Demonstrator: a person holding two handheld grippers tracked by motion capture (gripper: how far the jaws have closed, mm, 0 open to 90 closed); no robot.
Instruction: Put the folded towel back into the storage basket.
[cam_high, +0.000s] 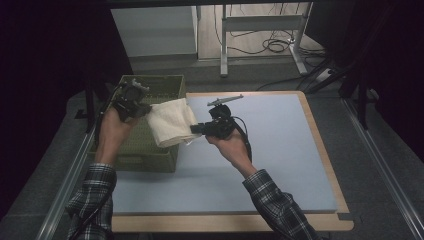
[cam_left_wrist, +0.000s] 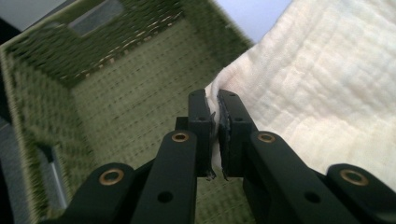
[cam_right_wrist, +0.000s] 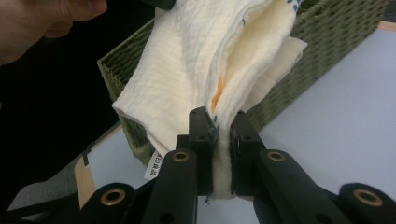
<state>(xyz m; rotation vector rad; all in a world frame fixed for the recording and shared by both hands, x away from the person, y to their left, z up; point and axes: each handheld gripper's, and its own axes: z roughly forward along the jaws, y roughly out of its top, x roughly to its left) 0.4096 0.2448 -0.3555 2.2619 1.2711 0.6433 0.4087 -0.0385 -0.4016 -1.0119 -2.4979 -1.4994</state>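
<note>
left gripper (cam_left_wrist: 215, 135) clamped on folded cloth (cam_high: 170, 121) edge | right gripper (cam_right_wrist: 219, 149) pinching opposite edge | stretched between both, over basket (cam_high: 165, 87) at 9 o'clock, for lowering in

Cream cloth (cam_high: 171, 121): soft woven cotton look, crinkled gauze texture, matt, folded in several layers; small white paper-like label (cam_right_wrist: 155, 164) at one corner.
Basket (cam_high: 159, 87) at far left: olive green, woven wicker-like weave, rough and matt.
Left gripper (cam_left_wrist: 215, 105) and right gripper (cam_right_wrist: 222, 120): black jaws, hard plastic look, smooth with slight sheen; brass-coloured metal rings at the pivots; pads thin, dull, frayed at the edges.
Table mat (cam_high: 280, 150): pale blue-grey, smooth, matt.
Table rim (cam_high: 325, 160): light wood, satin finish.
Sleeves (cam_high: 277, 205): checked fabric, soft, matt.
</note>
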